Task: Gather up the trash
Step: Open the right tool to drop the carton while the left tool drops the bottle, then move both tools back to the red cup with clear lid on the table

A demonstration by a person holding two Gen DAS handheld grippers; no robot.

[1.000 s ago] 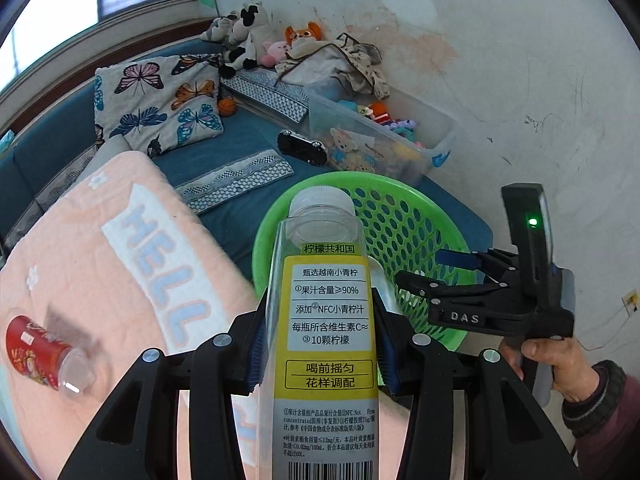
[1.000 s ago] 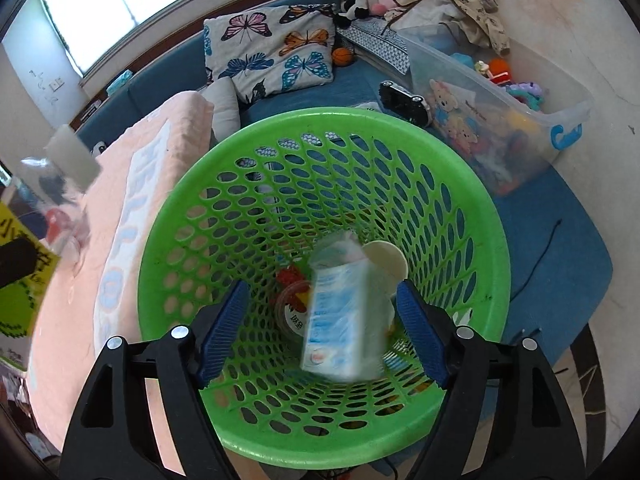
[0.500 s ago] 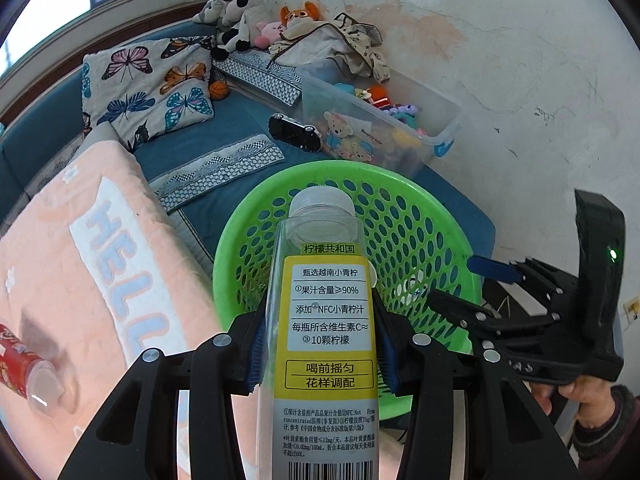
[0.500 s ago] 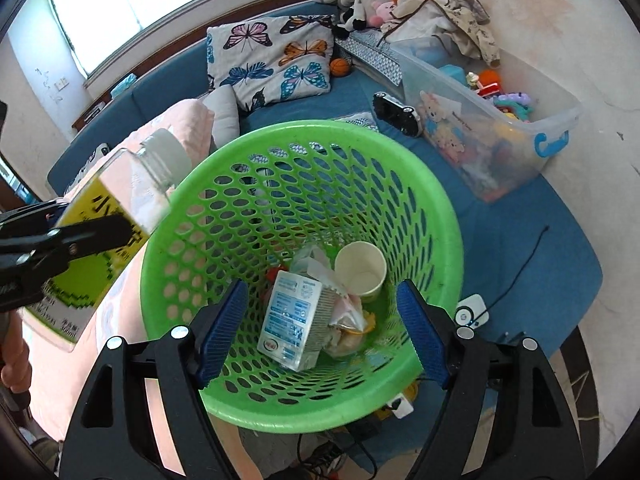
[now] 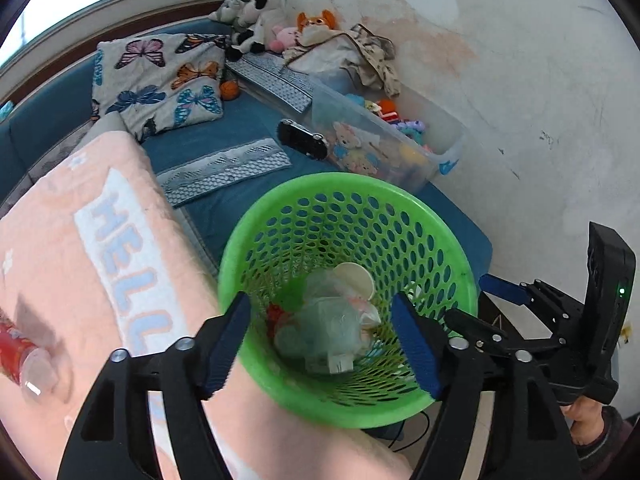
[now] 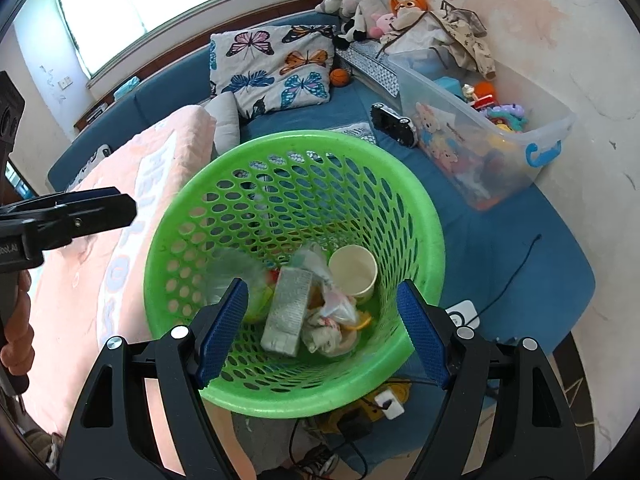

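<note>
On your far left, a red snack can (image 5: pixel 18 356) lies on its side on the peach blanket (image 5: pixel 80 264) that covers the bed, well apart from everything else. Your left tool (image 5: pixel 320 340) hangs over the near rim of the green basket (image 5: pixel 400 204) with its blue pads (image 5: pixel 224 344) spread wide and nothing between them. Below it, inside the basket, you can see a blurred clear bottle (image 5: pixel 320 332) lying on the heap of trash, next to a paper cup (image 5: pixel 356 280). Your right tool (image 6: pixel 322 328) is also spread wide and empty, poised above the same basket; from its camera, a grey carton (image 6: pixel 288 312), crumpled wrappers (image 6: pixel 332 316) and the cup sit at the bottom. Farther right, a clear toy bin (image 6: pixel 492 148) rests on the blue sofa (image 6: pixel 500 240) against the wall.
</note>
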